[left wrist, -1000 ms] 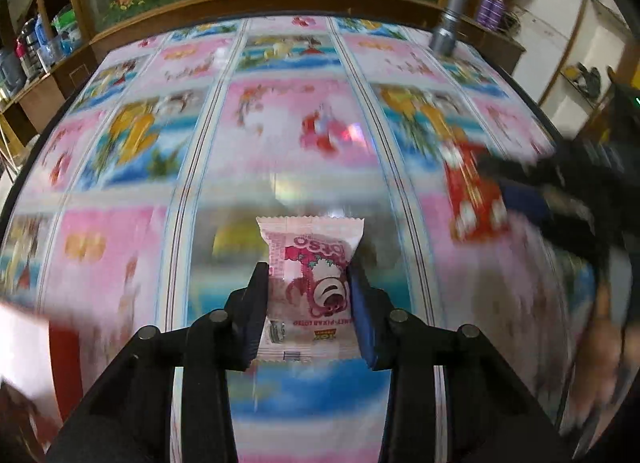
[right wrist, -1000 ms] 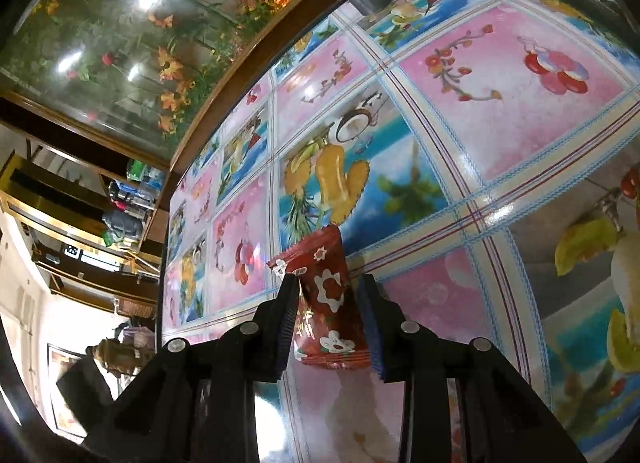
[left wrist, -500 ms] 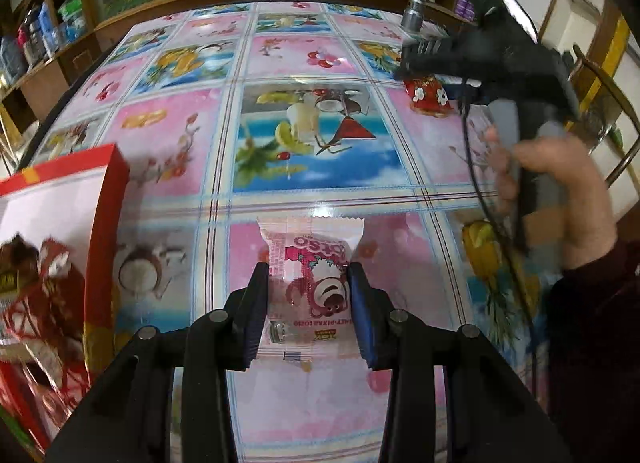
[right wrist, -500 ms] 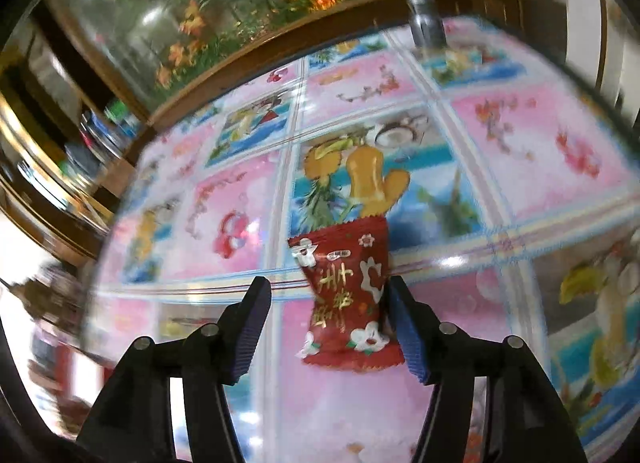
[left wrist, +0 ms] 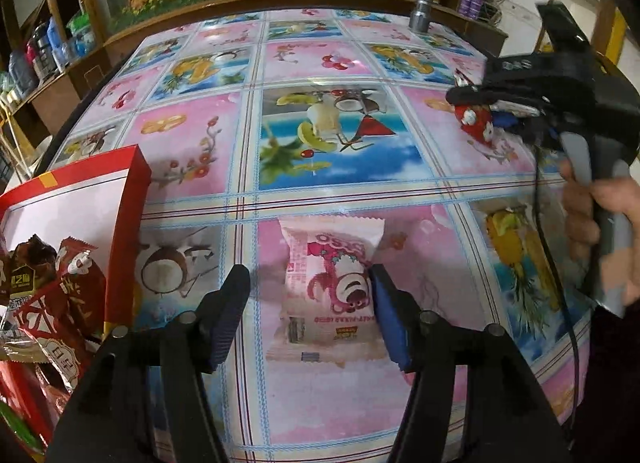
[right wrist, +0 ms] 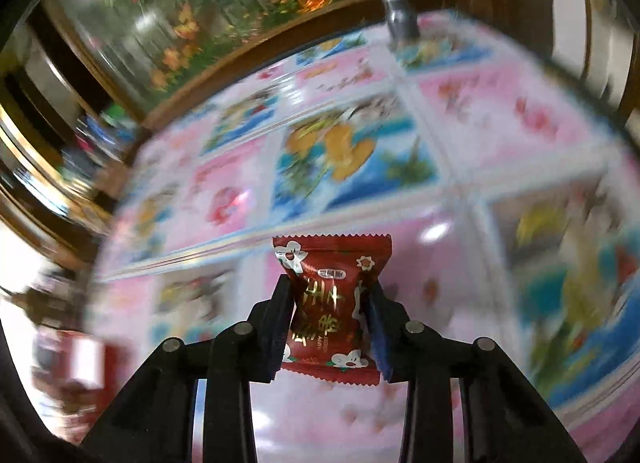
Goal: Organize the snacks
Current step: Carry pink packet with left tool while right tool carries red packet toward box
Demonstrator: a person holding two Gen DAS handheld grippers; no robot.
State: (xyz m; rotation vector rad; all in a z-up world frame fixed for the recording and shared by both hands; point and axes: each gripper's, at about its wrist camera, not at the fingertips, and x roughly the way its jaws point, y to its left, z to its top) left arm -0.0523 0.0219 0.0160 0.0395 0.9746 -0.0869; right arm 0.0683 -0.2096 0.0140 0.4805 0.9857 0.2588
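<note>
The left gripper [left wrist: 310, 303] is pointed down at the table, and its jaws have just been opened wide. The right gripper [right wrist: 330, 327] has just been squeezed tight, gripped by a hand [left wrist: 604, 239].

Glossy plastic cloth [left wrist: 328, 191] over the table, catching light. Shiny crinkled film on the pink snack [left wrist: 330, 283] and red snack [right wrist: 330, 303]. Smooth printed cardboard for the box [left wrist: 72, 199] at the left edge. Matt black plastic grippers, ribbed pads [left wrist: 224, 323].

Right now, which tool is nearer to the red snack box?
Left. The left tool sits just beside the red snack box, open around the pink packet. The right tool is far across the table, shut on a red packet.
</note>
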